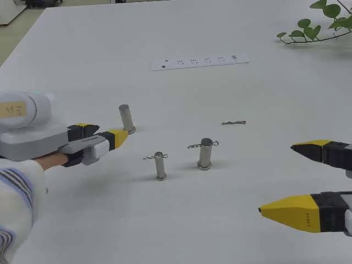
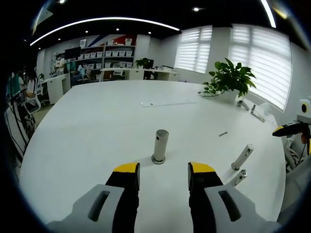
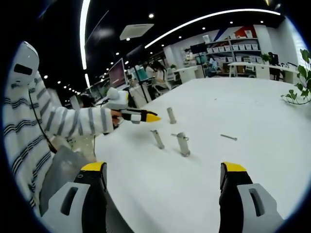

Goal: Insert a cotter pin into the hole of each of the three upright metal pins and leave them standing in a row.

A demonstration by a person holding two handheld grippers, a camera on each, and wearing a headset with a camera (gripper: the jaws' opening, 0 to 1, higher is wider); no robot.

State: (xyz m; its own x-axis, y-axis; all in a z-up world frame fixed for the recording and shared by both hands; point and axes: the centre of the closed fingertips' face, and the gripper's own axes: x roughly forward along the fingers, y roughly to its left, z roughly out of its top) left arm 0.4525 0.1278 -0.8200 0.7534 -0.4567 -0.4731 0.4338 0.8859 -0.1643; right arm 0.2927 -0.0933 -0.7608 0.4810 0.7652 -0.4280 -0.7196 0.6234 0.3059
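Broad tabletop [image 1: 236, 225] between right tool [image 1: 275, 177] and nearest upright pin [image 1: 205, 154]

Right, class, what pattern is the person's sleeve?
Pale with dark stripes; the sleeve shows best in the right gripper view.

probable power strip [image 1: 199, 62], leafy plant [image 2: 228, 76], white table [image 1: 110, 44]

Head view: yellow-tipped black right gripper [image 1: 275, 177], body cut off by the right edge. Black-and-white left gripper [image 1: 113, 132], rear cut off at the left edge. Green leafy plant [image 1: 324, 25], far right, cut by the top and right edges. Loose thin wire cotter pin [image 1: 234, 122]: too small to tell its form. Long white power strip [image 1: 199, 62]: markings unreadable. Left gripper view: short grey metal pin [image 2: 237, 177], base hidden behind a jaw.
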